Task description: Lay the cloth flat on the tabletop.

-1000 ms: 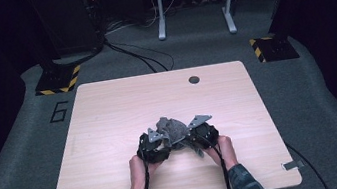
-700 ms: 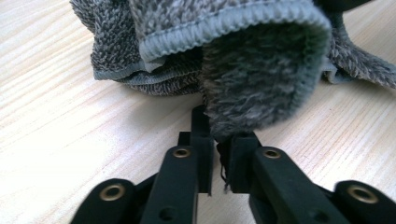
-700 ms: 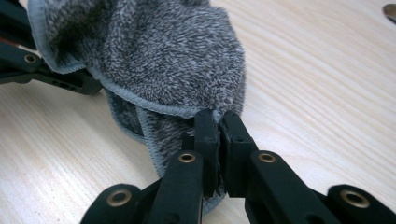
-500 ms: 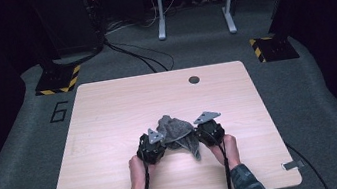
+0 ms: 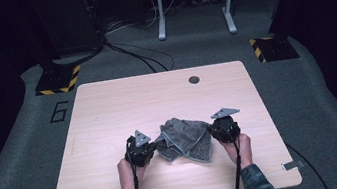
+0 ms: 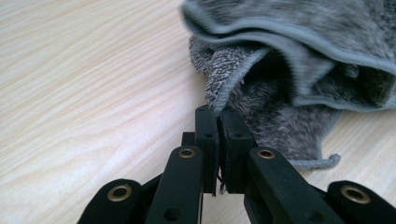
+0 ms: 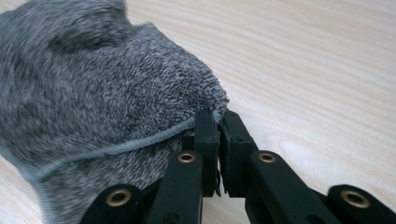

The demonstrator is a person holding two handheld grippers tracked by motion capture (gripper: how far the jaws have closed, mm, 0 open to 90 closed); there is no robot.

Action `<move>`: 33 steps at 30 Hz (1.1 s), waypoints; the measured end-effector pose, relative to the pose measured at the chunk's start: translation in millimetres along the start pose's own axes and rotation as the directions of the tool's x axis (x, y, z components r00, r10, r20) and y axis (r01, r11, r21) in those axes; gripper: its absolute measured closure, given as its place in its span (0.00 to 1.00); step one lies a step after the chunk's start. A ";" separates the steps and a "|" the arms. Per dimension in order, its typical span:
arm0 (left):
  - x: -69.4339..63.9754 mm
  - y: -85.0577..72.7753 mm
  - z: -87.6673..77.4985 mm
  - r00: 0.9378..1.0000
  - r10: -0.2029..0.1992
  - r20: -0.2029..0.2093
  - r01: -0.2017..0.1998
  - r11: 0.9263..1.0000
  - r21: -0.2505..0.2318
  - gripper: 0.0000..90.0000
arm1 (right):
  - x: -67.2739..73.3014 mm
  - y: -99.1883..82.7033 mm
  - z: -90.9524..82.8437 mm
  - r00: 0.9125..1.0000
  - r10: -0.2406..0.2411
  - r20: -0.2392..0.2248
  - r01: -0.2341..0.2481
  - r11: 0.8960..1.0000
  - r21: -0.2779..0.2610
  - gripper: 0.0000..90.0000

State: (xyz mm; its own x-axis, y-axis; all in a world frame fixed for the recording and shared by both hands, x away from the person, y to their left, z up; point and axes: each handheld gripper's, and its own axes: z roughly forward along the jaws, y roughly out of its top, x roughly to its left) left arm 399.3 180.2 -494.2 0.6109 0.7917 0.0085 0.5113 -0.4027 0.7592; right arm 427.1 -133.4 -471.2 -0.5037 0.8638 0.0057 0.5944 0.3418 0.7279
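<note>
2 tongs (image 6: 218,114), cloth (image 6: 289,60) hem pinched

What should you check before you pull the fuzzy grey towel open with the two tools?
1. Left tool pinches the grey towel by its edge: ok, jaws shut on the hem.
2. Right tool pinches a corner of the towel: ok, jaws shut on the trim.
3. Each tool holds just one layer: cannot tell, the folds hide it.
4. Towel flat: not ok, it lies bunched between the tools.
5. Room on the table to spread it: ok, bare wood all round.
6. Cables clear of the towel: ok, they trail back along the person's arms.
</note>
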 end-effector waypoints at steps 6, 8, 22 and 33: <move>5.3 -7.2 -4.4 1.000 -0.015 -0.005 0.015 1.000 0.016 0.95 | -9.4 -8.7 5.5 1.000 0.025 0.005 -0.026 0.999 0.029 0.91; 4.7 -8.2 -4.9 1.000 -0.027 0.000 0.027 1.000 0.016 0.84 | -8.7 -10.2 7.6 0.999 0.037 -0.005 -0.037 0.998 0.041 0.84; -25.4 -2.2 -20.5 0.998 -0.017 0.064 0.018 1.000 -0.019 0.44 | 29.9 -22.0 -26.8 0.997 0.014 -0.081 -0.015 1.000 -0.008 0.61; -45.2 9.3 -1.4 0.990 -0.005 0.141 0.006 1.000 -0.011 0.45 | 68.3 -35.5 -8.6 0.986 -0.017 -0.168 0.028 0.998 0.061 0.54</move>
State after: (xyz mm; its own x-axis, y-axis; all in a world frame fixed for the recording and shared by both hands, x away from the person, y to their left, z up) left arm 375.6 141.3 -486.7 0.6875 0.7210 -0.0865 0.5083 -0.3926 0.7665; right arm 366.2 -89.7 -490.8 -0.6119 0.7835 0.1078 0.6173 0.3880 0.6844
